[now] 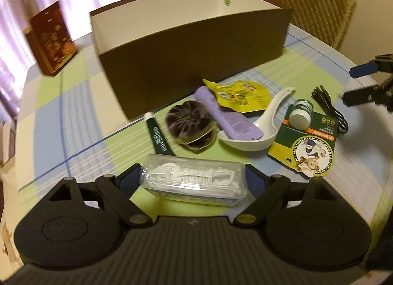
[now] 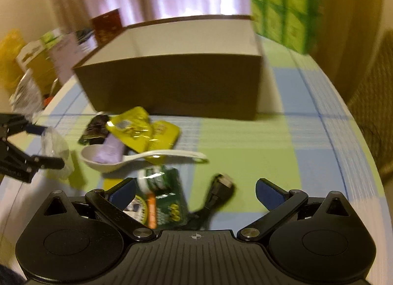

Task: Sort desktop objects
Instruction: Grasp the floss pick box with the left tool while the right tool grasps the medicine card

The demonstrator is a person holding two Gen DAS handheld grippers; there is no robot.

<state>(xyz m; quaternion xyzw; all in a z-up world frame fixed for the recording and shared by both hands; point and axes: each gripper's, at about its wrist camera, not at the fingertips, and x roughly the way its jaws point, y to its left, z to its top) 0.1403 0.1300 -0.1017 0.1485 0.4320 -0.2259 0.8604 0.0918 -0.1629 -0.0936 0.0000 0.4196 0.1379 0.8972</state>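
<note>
The brown box (image 1: 196, 46), the biggest thing on the bench (image 1: 73, 117), stands open, and what shows of its white inside looks bare, so I judge the sorting barely begun: the floor of the box is mostly hidden.

Nearly everything is still out on the checked cloth in front of it. From large to small: a green card (image 1: 304, 149) printed "MENTHOLATUM" round a cartoon figure, with a small white-capped jar (image 1: 300, 115) on it; a white spoon (image 1: 255, 135) with a lilac tube (image 1: 228, 115) lying across its bowl; a crumpled yellow packet (image 1: 240, 95), its print too blurred to read; a dark scrunchie (image 1: 190, 122); a black cable (image 1: 329, 110); and a dark green tube (image 1: 158, 140) whose lettering also appears to read "MENTHOLATUM".

The left claw (image 1: 192, 181) is pinching a clear plastic case (image 1: 194, 181) of white earphones, lifted just off the bench; reversed digits on it are hard to make out. That looks like the first item on its way to the box.

The right claw (image 2: 195, 192) is spread wide, holding nothing, hanging over the card and cable.
</note>
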